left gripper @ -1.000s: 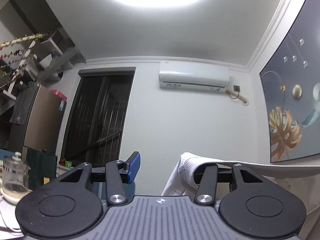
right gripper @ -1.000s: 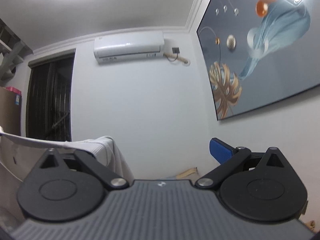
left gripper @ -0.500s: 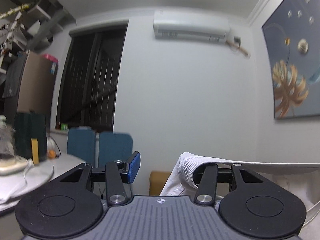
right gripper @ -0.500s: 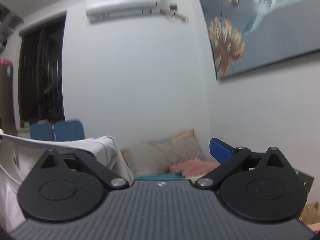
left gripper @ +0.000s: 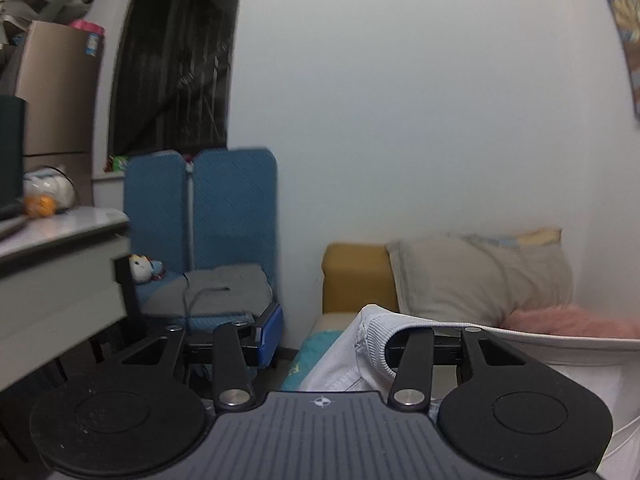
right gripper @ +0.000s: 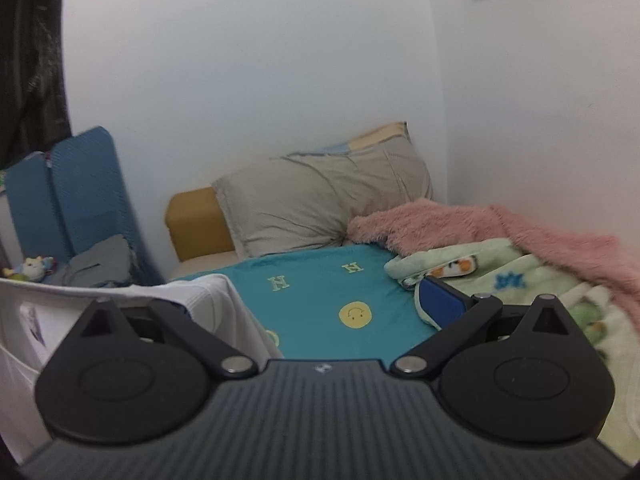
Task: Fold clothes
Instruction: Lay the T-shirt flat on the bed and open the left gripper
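Note:
A white garment (left gripper: 372, 344) with a ribbed edge is wrapped over the right finger of my left gripper (left gripper: 332, 332) and runs taut to the right. Its blue left finger (left gripper: 270, 330) stands apart and bare, so the jaws are open. In the right wrist view the same white garment (right gripper: 212, 300) covers the left finger of my right gripper (right gripper: 308, 300). That gripper's blue right finger (right gripper: 440, 304) is free, with a wide gap. The covered fingers are hidden by cloth. Both grippers hang over the near end of a bed with a teal sheet (right gripper: 320, 292).
A beige pillow (right gripper: 320, 208) leans on the wall by a yellow headboard (left gripper: 356, 276). A pink fluffy blanket (right gripper: 500, 228) and a pale green blanket (right gripper: 520, 280) lie on the bed's right. A blue chair (left gripper: 224, 208) with grey cloth and a grey table (left gripper: 52, 264) stand at the left.
Both views have swung down from the ceiling and air conditioner to the bed, chair and table. Both grippers came down with the white garment still hooked on their inner fingers.

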